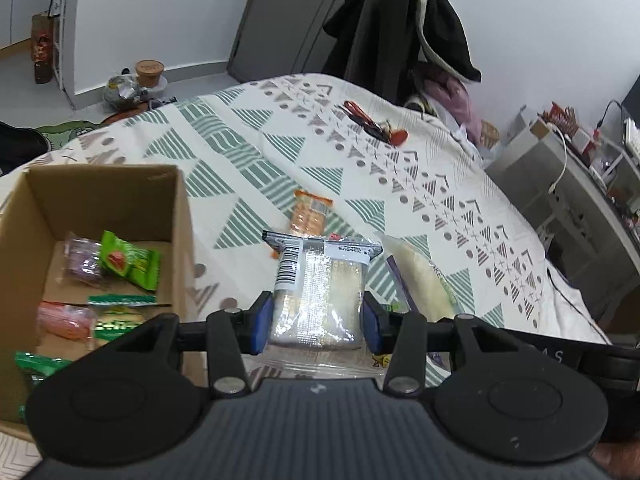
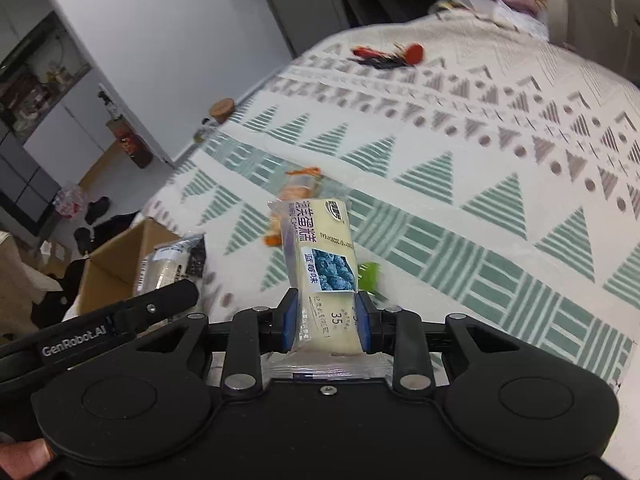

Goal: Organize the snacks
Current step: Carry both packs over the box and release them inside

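Observation:
My left gripper [image 1: 318, 322] is shut on a clear-wrapped cracker pack with a barcode label [image 1: 316, 292], held above the bed just right of the cardboard box [image 1: 182, 216]. Several snack packets lie in the box, among them a green one [image 1: 128, 260] and a pink one [image 1: 64, 320]. In the right wrist view my right gripper [image 2: 326, 320] is shut on a cream cake packet with a blueberry picture [image 2: 320, 252], lifted over the bedspread. The same cake packet [image 1: 420, 280] shows beside the left gripper. An orange snack packet [image 1: 310, 212] [image 2: 294, 196] lies on the bed ahead.
The patterned bedspread [image 1: 280, 140] covers the bed. Red and black items [image 1: 376, 122] lie at its far side. A small green packet [image 2: 370, 274] lies under the cake packet. Dark clothes hang behind the bed; a grey desk with clutter [image 1: 560, 152] stands to the right.

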Tool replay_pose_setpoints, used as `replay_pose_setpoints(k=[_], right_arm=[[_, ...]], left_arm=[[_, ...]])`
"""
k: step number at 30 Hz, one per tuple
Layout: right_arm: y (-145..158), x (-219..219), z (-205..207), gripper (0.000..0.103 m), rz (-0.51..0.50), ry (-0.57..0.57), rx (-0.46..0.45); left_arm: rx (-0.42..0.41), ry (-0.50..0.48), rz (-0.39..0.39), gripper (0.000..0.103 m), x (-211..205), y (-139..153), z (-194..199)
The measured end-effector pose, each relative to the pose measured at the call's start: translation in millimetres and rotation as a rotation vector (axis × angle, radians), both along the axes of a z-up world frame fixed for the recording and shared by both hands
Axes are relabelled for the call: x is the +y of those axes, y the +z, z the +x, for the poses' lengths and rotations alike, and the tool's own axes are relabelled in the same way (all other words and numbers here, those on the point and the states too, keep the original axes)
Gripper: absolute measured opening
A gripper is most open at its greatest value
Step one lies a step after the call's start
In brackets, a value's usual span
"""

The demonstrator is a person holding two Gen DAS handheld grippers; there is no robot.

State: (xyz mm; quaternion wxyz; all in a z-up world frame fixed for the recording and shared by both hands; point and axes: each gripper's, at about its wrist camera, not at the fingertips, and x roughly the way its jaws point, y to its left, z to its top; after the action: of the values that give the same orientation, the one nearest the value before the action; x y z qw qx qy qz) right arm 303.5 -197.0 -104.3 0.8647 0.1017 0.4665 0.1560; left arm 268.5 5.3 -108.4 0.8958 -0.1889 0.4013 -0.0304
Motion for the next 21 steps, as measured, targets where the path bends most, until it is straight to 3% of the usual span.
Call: replay_pose_setpoints(k=[12, 21], right_arm=[[48.1, 41.5, -20.7, 0.028, 0.055, 0.068, -0.103], [56.1, 75.9, -25.6, 0.028, 0.109, 0.133, -0.115]], left_arm=[[-0.038, 0.101, -0.02, 0.045, 44.5, 26.8, -16.4], [-0.039, 0.192, -0.034, 0.045, 80.2, 29.9, -35.2]])
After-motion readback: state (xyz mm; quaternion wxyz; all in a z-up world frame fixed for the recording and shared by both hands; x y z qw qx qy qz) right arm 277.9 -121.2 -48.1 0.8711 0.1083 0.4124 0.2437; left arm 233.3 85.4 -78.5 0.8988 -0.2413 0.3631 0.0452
